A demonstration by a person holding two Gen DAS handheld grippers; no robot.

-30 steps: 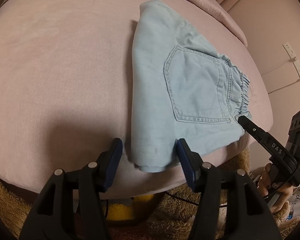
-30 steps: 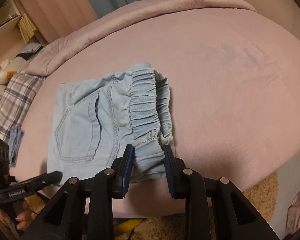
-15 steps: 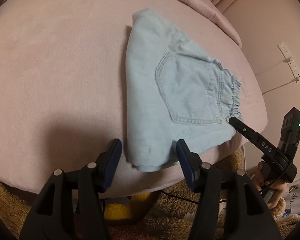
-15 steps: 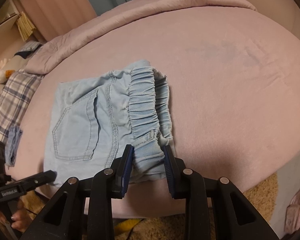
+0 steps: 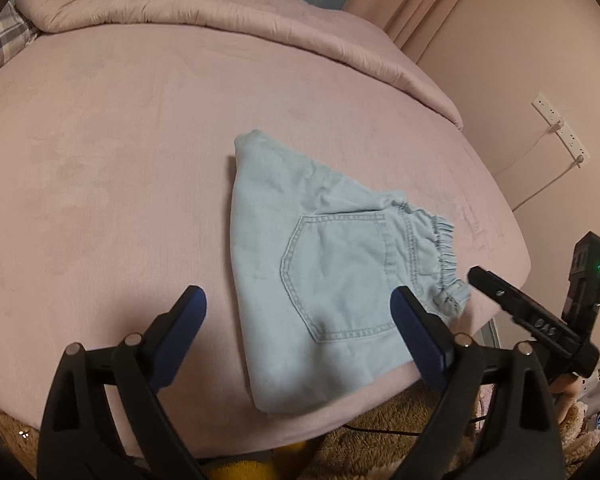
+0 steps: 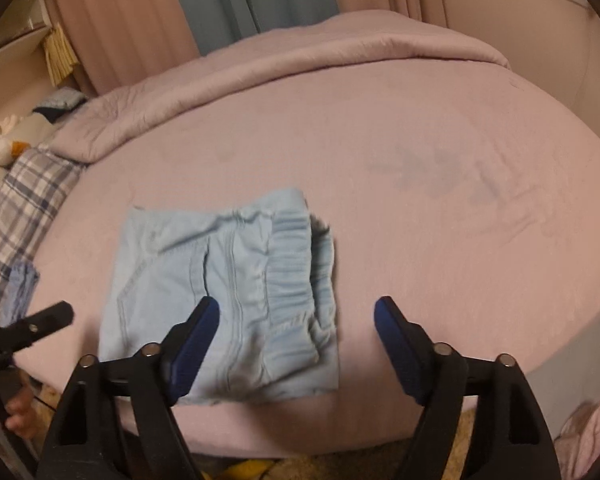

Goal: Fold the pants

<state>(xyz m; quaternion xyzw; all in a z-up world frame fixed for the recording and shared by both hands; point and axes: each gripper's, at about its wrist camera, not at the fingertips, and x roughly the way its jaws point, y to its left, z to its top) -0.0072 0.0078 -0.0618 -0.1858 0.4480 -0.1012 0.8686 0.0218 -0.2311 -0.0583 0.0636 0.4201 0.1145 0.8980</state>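
Pants (image 5: 332,280) — folded compact on bed (image 5: 100,168), 5 o'clock; left tool (image 5: 300,316), right tool (image 6: 296,324) just opened, empty — folding apparently complete.

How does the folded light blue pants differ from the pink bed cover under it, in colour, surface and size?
The pants are light blue; the bed cover is pale pink. The pants show stitched seams, a back pocket and a gathered elastic waistband, while the bed cover is plain and nearly smooth. The pants lie as a compact folded bundle near the front edge, whereas the bed cover spreads across the whole mattress. Both are soft fabric lying flat, and neither gripper holds them.
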